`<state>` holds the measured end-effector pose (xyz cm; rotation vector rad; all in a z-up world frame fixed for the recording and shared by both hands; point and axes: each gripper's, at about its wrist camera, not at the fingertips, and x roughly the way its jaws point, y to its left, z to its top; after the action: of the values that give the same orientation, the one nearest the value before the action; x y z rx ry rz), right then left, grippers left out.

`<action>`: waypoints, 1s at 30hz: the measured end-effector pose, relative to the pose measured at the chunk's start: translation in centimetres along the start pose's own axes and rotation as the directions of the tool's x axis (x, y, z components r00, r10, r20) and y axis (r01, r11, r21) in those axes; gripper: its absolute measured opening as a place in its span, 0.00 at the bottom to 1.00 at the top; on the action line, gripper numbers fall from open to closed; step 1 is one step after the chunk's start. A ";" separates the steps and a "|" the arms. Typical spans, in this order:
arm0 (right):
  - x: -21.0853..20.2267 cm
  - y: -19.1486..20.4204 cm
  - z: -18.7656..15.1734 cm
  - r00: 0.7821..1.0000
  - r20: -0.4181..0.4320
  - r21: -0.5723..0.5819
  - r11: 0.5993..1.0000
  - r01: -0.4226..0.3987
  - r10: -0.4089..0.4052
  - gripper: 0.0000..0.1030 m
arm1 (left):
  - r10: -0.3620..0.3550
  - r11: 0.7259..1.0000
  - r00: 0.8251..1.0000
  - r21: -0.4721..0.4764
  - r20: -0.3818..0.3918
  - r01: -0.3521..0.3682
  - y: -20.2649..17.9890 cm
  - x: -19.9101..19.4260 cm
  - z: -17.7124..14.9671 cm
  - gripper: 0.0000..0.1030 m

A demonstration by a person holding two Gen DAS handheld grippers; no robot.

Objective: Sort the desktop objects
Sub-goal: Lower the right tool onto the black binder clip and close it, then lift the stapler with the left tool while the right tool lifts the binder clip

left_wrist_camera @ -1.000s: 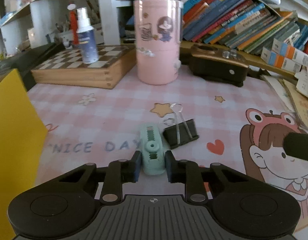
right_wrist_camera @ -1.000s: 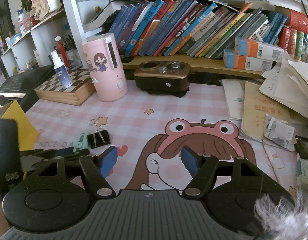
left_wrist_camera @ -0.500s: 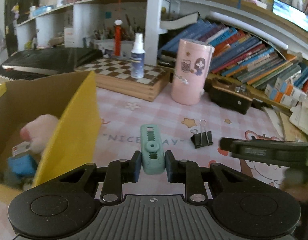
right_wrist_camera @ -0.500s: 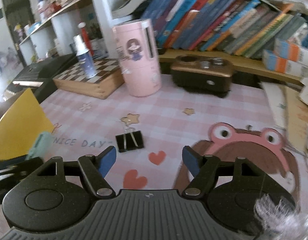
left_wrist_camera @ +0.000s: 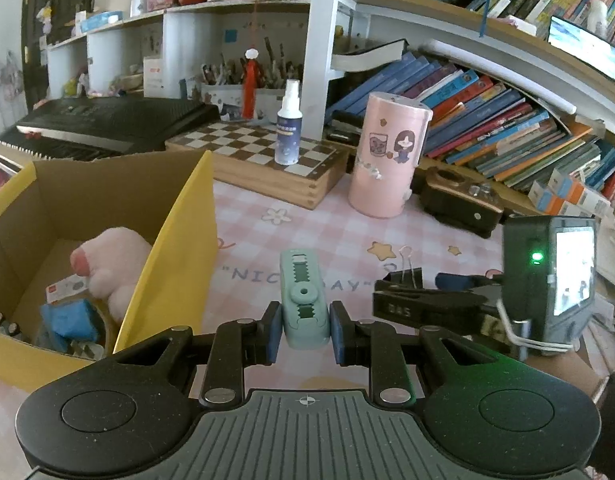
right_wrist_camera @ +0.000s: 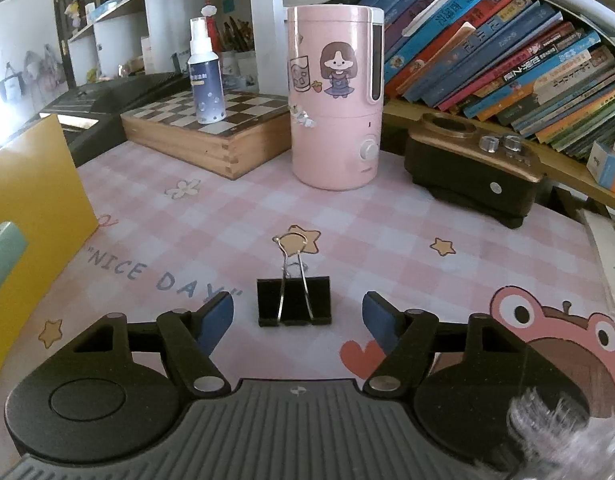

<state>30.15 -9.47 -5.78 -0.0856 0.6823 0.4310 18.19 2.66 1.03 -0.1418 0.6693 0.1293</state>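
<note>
My left gripper (left_wrist_camera: 305,332) is shut on a mint-green utility knife (left_wrist_camera: 303,300) and holds it above the pink mat, just right of the open yellow cardboard box (left_wrist_camera: 179,248). The knife's tip also shows at the left edge of the right wrist view (right_wrist_camera: 1,252). A black binder clip (right_wrist_camera: 293,300) lies on the mat; in the left wrist view it (left_wrist_camera: 405,274) is partly behind the right gripper. My right gripper (right_wrist_camera: 297,314) is open, low over the mat, with the clip between its fingertips, untouched.
The box holds a pink plush toy (left_wrist_camera: 115,260) and blue items (left_wrist_camera: 69,322). A pink humidifier (right_wrist_camera: 333,96), a wooden chessboard box (right_wrist_camera: 211,132) with a spray bottle (right_wrist_camera: 205,76), and a brown device (right_wrist_camera: 473,164) stand at the back. Books line the shelf behind.
My left gripper has lifted the knife off the mat and drawn back toward the box. My right gripper has moved left and forward until the binder clip sits between its open fingers.
</note>
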 end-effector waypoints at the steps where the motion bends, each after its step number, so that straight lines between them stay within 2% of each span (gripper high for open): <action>1: 0.1 0.1 0.0 1.000 0.001 0.000 1.000 0.004 -0.004 0.67 | 0.000 1.000 1.000 0.002 0.002 0.000 0.0 -0.1 0.0 0.23; 3: 0.4 0.2 0.1 1.000 0.000 0.000 1.000 0.014 -0.014 0.65 | -0.002 1.000 1.000 0.004 0.003 0.002 -0.1 -0.3 0.0 0.23; 4: 0.5 0.2 0.1 1.000 -0.003 -0.001 1.000 0.019 -0.019 0.61 | -0.003 1.000 1.000 0.004 0.005 0.003 -0.1 -0.4 0.0 0.23; 8: 0.5 0.2 0.1 0.999 -0.008 -0.013 0.999 0.038 -0.038 0.37 | -0.006 1.000 1.000 0.002 0.013 0.006 0.0 -0.9 0.1 0.23; 14: -1.3 -0.3 0.3 1.000 -0.005 0.022 0.999 0.031 -0.031 0.36 | -0.023 1.000 0.999 -0.008 0.036 0.024 0.0 -1.8 0.2 0.23; 19: -4.1 -0.5 0.3 1.000 0.007 0.064 0.998 0.014 -0.015 0.36 | -0.039 0.999 0.998 -0.018 0.054 0.040 0.1 -2.9 0.0 0.23; 30: -10.4 0.6 -0.2 1.000 0.028 0.083 0.997 -0.004 0.001 0.36 | -0.085 0.996 0.993 -0.032 0.083 0.088 1.0 -5.9 -1.4 0.23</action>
<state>22.65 -12.68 0.63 0.0000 0.6724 0.4049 12.61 2.94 3.58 -0.1985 0.5789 0.0631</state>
